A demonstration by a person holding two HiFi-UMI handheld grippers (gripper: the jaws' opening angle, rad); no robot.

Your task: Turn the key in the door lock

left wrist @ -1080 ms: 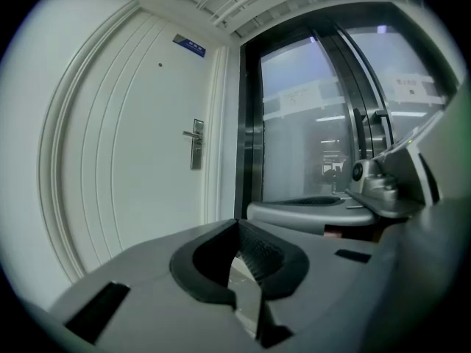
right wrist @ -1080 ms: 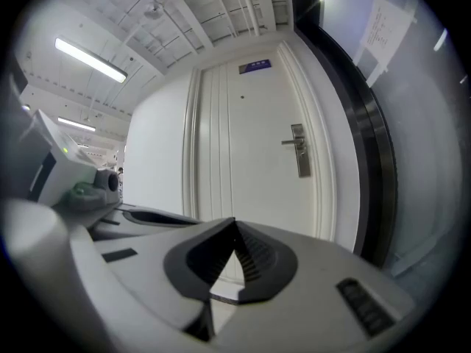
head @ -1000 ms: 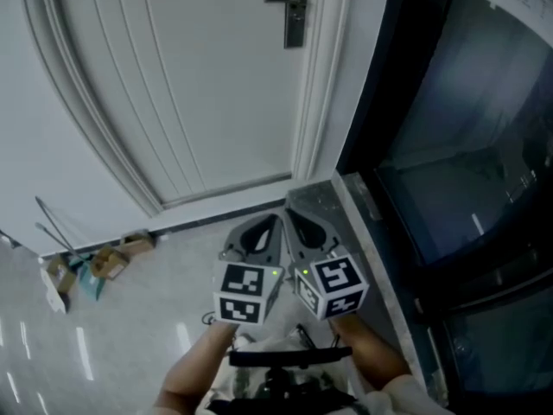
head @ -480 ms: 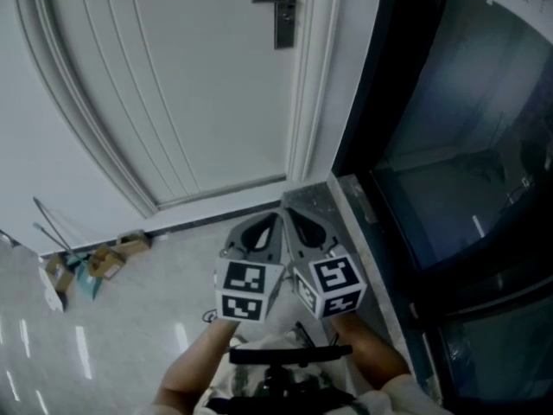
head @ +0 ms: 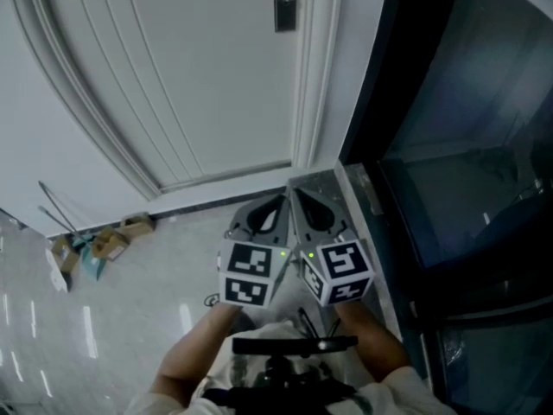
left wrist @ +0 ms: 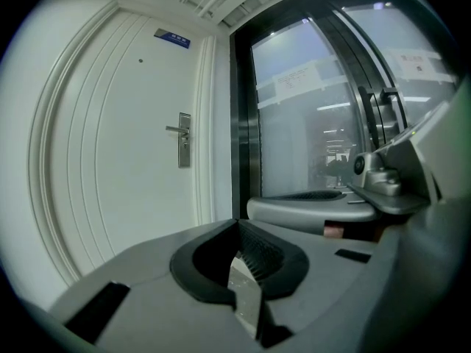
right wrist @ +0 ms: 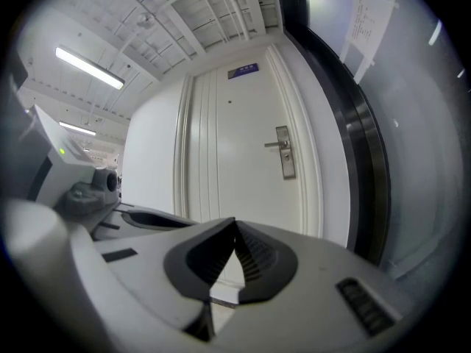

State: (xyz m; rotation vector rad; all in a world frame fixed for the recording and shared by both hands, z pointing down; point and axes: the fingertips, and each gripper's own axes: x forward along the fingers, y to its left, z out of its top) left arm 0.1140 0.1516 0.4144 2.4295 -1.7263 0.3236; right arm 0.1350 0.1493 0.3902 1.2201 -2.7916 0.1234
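Lock plate [head: 285, 5] with its lever handle sits on the white door [head: 199, 85], well ahead of both grippers, its details too small to make out. Left gripper [head: 276, 207] and right gripper [head: 302, 206] hang side by side, each with jaws pressed together on nothing. Small boxes [head: 108, 242] lie by the wall [head: 30, 154]; their contents are unclear.

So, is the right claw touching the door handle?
Apart. The right gripper view shows the closed right claw with the door handle well beyond its tips, a wide stretch of white door between them.
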